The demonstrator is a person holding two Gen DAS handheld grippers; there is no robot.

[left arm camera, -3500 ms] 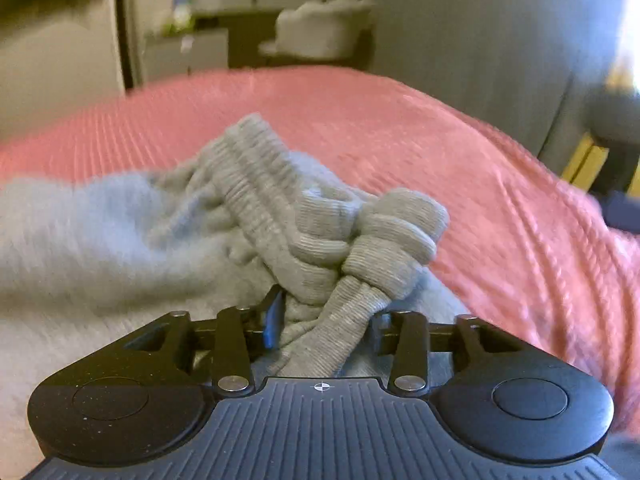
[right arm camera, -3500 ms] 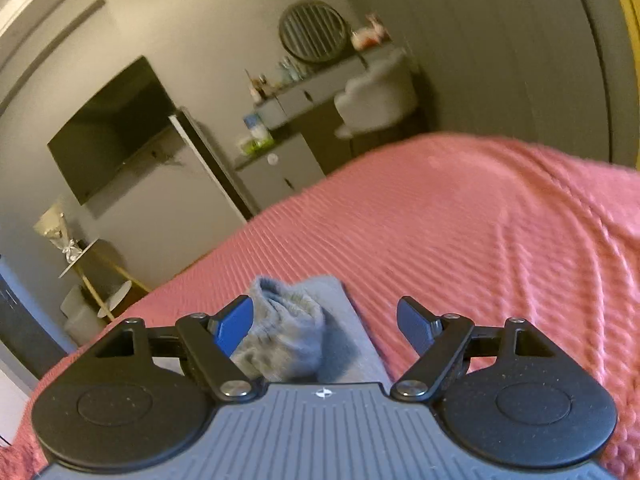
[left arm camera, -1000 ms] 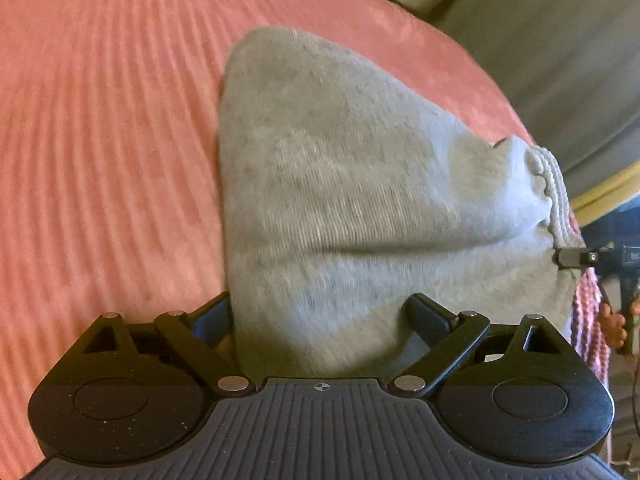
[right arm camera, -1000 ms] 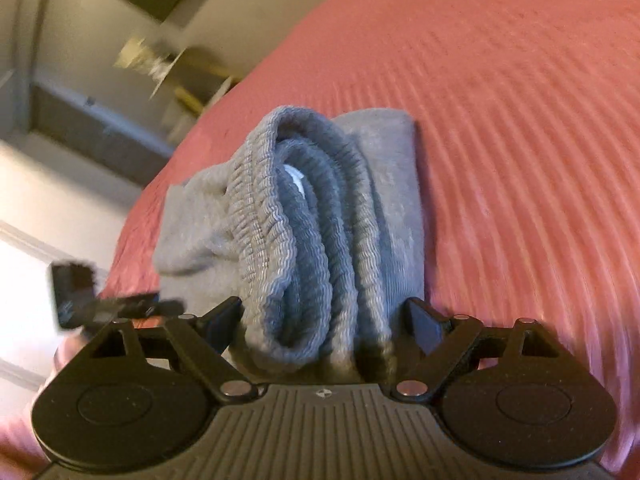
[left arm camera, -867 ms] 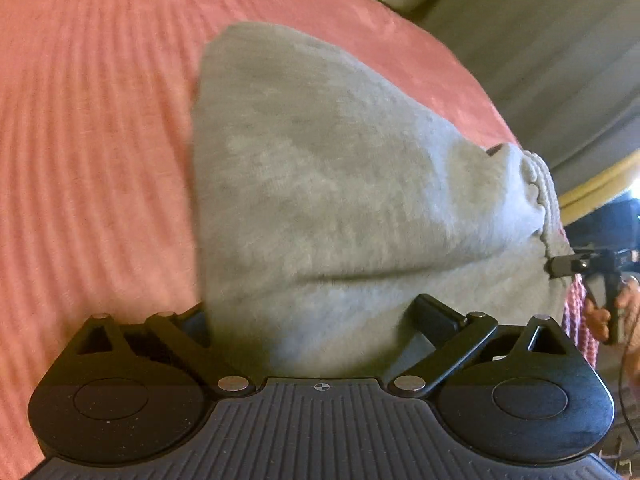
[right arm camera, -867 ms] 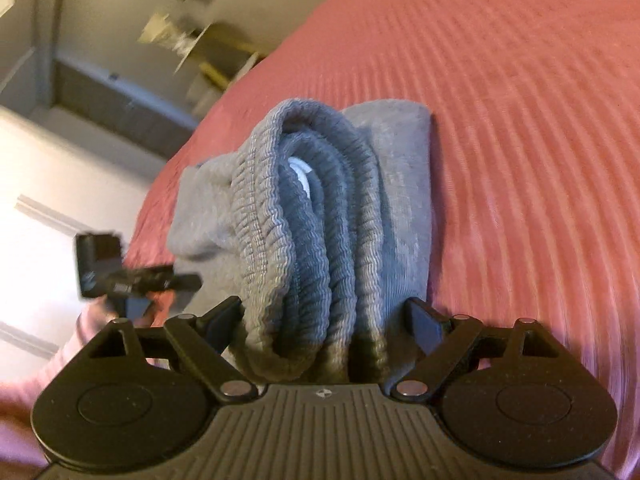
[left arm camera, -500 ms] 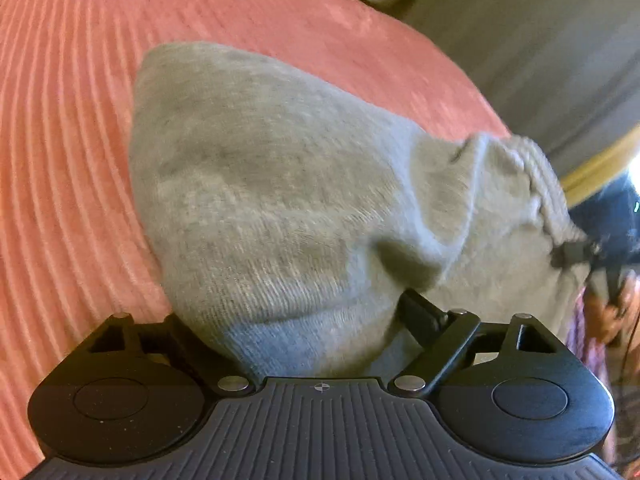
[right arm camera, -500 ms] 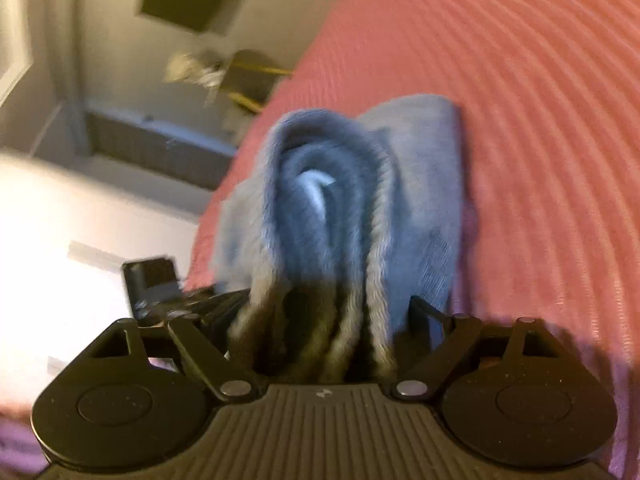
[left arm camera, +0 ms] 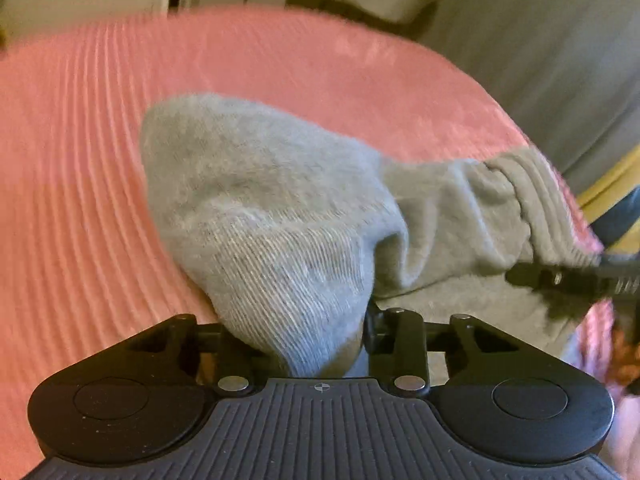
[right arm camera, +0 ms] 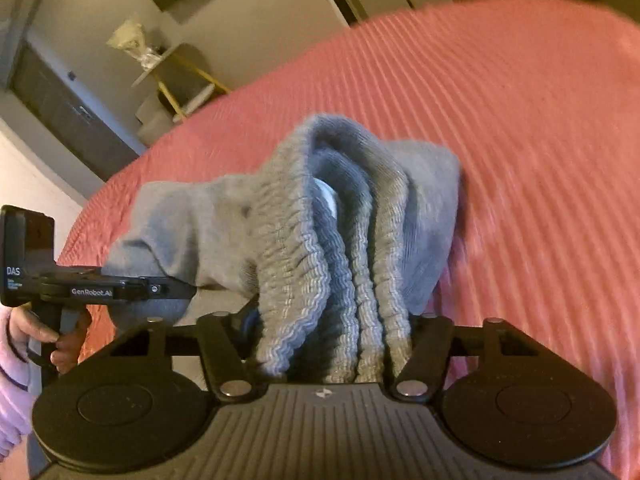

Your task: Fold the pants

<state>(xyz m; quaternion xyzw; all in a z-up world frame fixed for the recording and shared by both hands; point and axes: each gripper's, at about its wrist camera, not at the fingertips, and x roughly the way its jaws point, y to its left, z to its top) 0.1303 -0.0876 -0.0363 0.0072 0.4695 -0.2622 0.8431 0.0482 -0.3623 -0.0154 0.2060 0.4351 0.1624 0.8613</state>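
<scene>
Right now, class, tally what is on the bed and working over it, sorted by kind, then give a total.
Pants: 1
Bedspread: 1
Grippers: 2, the left gripper and the right gripper, both shut on the pants
Total: 4

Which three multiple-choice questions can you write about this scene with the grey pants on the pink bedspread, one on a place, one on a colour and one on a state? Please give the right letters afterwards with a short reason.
1. Which part of the pants is between the fingers of the right gripper?
A. a single leg cuff
B. the bunched ribbed waistband
C. a loose drawstring only

2. What colour is the bedspread?
A. pink
B. white
C. dark blue

3. How is the left gripper at this moment?
A. open and clear of any cloth
B. lying on the bedspread
C. closed on a fold of the pants

Answers:
1. B, the ribbed elastic layers run down between the fingers.
2. A, the ribbed cover is pink in both views.
3. C, its jaws have just been closing and now pinch plain grey fabric.
</scene>
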